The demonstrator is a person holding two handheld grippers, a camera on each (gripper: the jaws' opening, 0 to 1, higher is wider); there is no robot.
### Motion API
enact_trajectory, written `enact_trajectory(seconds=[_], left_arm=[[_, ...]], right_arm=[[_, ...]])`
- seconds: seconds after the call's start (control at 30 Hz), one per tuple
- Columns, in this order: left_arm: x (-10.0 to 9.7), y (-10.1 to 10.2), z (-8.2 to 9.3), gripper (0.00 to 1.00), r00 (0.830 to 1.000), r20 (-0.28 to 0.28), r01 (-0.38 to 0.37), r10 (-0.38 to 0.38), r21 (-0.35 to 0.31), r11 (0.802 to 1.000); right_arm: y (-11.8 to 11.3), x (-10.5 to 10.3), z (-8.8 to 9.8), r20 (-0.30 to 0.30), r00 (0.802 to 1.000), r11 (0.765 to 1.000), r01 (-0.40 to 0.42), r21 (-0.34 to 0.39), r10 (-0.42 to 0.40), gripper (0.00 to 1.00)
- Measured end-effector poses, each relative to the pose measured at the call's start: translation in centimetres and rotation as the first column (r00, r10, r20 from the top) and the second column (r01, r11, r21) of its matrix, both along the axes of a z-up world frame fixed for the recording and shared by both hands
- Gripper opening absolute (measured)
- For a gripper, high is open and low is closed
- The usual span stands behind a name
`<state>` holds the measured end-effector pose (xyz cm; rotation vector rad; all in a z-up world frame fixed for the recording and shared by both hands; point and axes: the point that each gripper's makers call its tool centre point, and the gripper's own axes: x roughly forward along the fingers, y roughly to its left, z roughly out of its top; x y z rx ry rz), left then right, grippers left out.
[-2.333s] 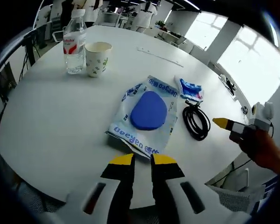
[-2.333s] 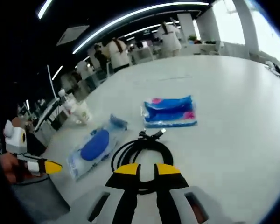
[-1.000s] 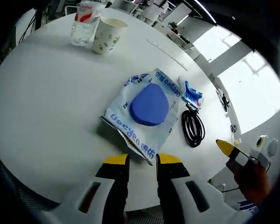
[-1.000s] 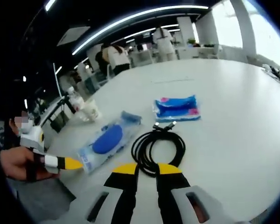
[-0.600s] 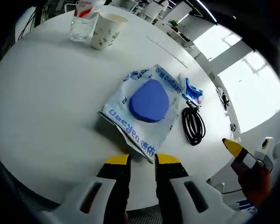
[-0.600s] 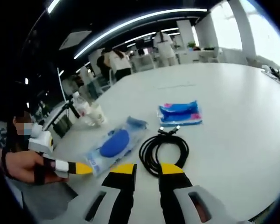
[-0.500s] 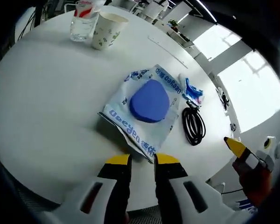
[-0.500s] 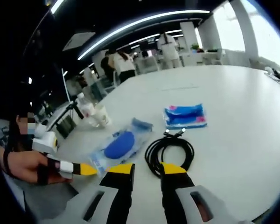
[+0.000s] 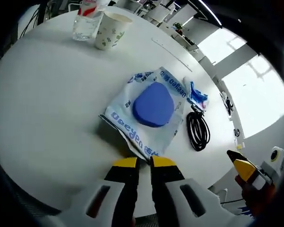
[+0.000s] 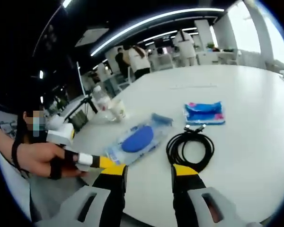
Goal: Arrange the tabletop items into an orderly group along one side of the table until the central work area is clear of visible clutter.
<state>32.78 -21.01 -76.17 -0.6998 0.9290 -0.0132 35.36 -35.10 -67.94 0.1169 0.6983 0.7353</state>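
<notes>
Left gripper (image 9: 139,163) is pinched on the blue pouch's (image 9: 149,109) corner. Right gripper (image 10: 149,170) hangs wide open, holding nothing, by the black cable (image 10: 189,147).

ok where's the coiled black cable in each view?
Left gripper view: black cable right of centre, just right of the blue-printed bag.
Right gripper view: cable lower centre-right, above the right gripper.
Shared landmark: the blue-and-pink packet just beyond the cable.

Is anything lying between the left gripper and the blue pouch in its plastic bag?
Nothing visible. The left gripper is at the near corner of the plastic bag, its fingers nearly together there. The black cable lies off to one side, the paper cup far beyond.
</notes>
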Motion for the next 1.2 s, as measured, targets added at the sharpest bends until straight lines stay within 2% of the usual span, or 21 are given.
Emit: enact_trajectory(seconds=[0.17,0.43,0.6,0.73,0.87,0.97,1.07,1.17,1.2], left_arm=[[0.1,-0.1,0.1,0.01,1.000,0.003,0.008,-0.008,0.008,1.000],[-0.3,1.8,0.1,0.00,0.999,0.000,-0.033,0.033,0.029,0.999],[-0.9,3.4,0.5,0.00,0.995,-0.012,-0.098,0.098,0.007,0.995],[-1.6,5.0,0.7,0.00,0.993,-0.019,-0.114,0.115,0.049,0.992],[-2.3,7.3,0.5,0.00,0.984,-0.030,-0.174,0.177,0.071,0.982],[-3.3,9.8,0.2,0.00,0.971,-0.070,-0.217,0.229,0.140,0.966],[-3.5,11.7,0.6,0.00,0.957,-0.048,-0.276,0.285,0.138,0.951],[-3.0,12.8,1.1,0.01,0.957,0.003,-0.286,0.289,0.140,0.948],[-2.9,13.4,1.2,0.00,0.958,0.022,-0.286,0.286,0.160,0.945]], right_arm=[[-0.2,0.0,-0.2,-0.006,1.000,1.000,0.005,0.002,-0.005,0.40],[0.8,-0.2,-0.5,-0.014,1.000,1.000,-0.020,0.004,0.021,0.41],[1.4,-0.3,-1.1,-0.026,0.999,0.999,-0.041,0.004,0.042,0.41],[2.0,-0.3,-1.5,-0.039,0.998,0.999,-0.053,0.002,0.053,0.41],[2.3,0.1,-1.9,-0.047,0.997,0.998,-0.060,-0.002,0.060,0.40],[2.9,0.3,-2.1,-0.056,0.996,0.998,-0.067,-0.003,0.067,0.39],[3.5,0.3,-2.3,-0.060,0.995,0.997,-0.082,-0.009,0.081,0.39],[4.1,0.6,-2.8,-0.073,0.993,0.996,-0.090,-0.014,0.089,0.37],[4.3,0.7,-3.0,-0.079,0.993,0.995,-0.094,-0.016,0.092,0.37]])
